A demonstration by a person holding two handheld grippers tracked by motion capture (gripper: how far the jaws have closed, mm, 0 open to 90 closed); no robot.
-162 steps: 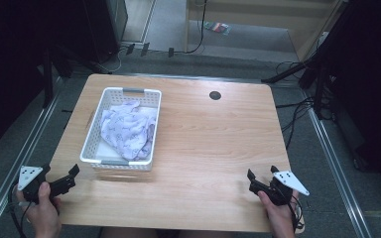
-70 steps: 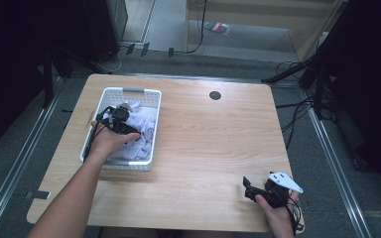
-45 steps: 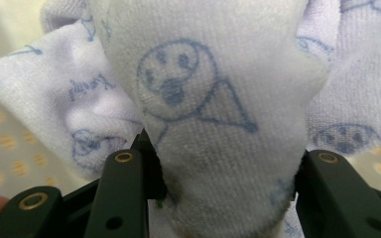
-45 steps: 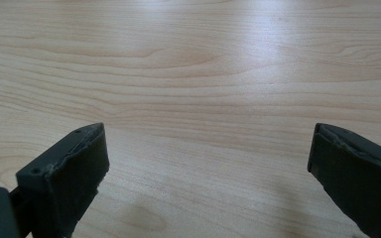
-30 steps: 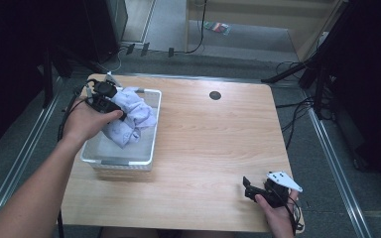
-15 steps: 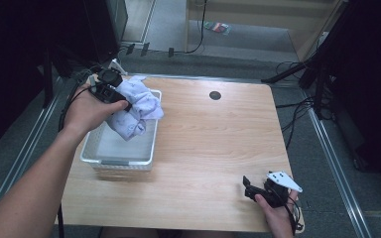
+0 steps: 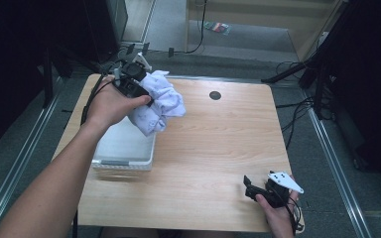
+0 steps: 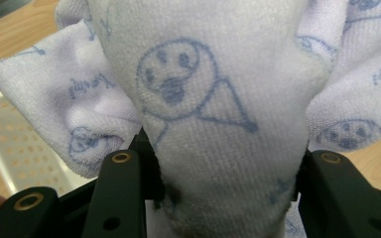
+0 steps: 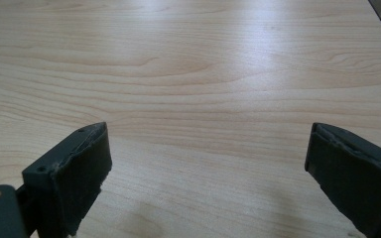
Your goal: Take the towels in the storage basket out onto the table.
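A pale lilac towel (image 7: 158,103) printed with small blue drawings hangs bunched in the air above the far right corner of the white basket (image 7: 124,159). My left gripper (image 7: 138,91) is shut on the towel (image 8: 213,124), whose thick fold bulges up between the two black jaws. The basket's perforated floor (image 8: 17,148) shows below the cloth. My right gripper (image 7: 248,187) rests near the table's front right edge. Its jaws stand wide apart over bare wood (image 9: 208,153) with nothing between them.
The wooden table (image 7: 218,144) has a round black cable hole (image 7: 215,95) at the back. Cables and metal rails run along the floor on both sides. Dark equipment stands behind the table's far left corner.
My left gripper has lifted the towel out of the basket and carried it up and toward the right. The basket now lies bare inside. My right gripper has stayed put.
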